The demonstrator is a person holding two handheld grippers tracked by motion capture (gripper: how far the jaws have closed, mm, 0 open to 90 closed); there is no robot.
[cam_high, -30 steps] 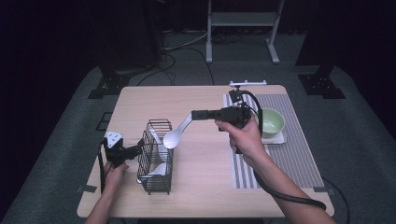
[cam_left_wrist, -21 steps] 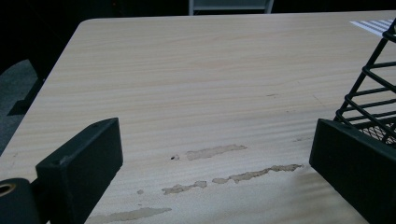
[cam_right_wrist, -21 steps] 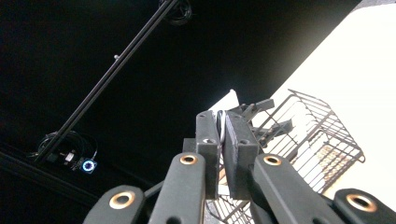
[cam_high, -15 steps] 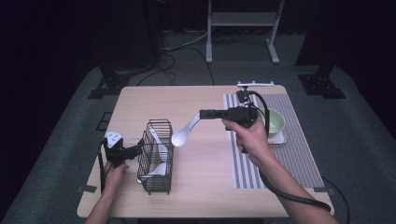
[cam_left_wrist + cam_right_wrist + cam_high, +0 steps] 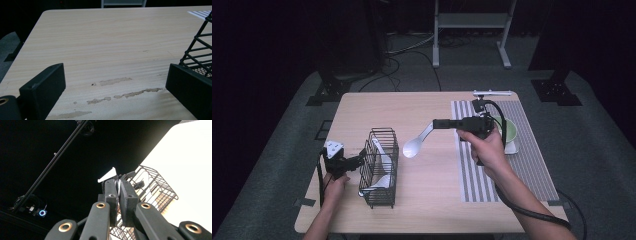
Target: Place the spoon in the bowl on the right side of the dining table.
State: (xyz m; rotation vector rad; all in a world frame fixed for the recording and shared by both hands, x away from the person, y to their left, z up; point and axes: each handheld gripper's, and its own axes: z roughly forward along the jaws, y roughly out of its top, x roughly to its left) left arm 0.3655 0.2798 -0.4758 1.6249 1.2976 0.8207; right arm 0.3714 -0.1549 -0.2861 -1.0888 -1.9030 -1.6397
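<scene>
My right gripper hovers over the middle of the table, shut on the handle of a white spoon whose bowl hangs down to the left. In the right gripper view the jaws pinch the thin white handle, with the black wire basket beyond. That basket stands at the front left and holds white spoons. My left gripper sits low against the basket's left side. Its jaws stand wide open over bare wood, the right one beside the basket wire.
A green bowl rests on a white plate on the striped mat at the right, just behind my right hand. The wooden table has bare room between basket and mat. Stands and cables lie on the dark floor behind.
My right gripper has carried the spoon to the right, away from the basket, and slightly lower. The left gripper and the basket have stayed put.
</scene>
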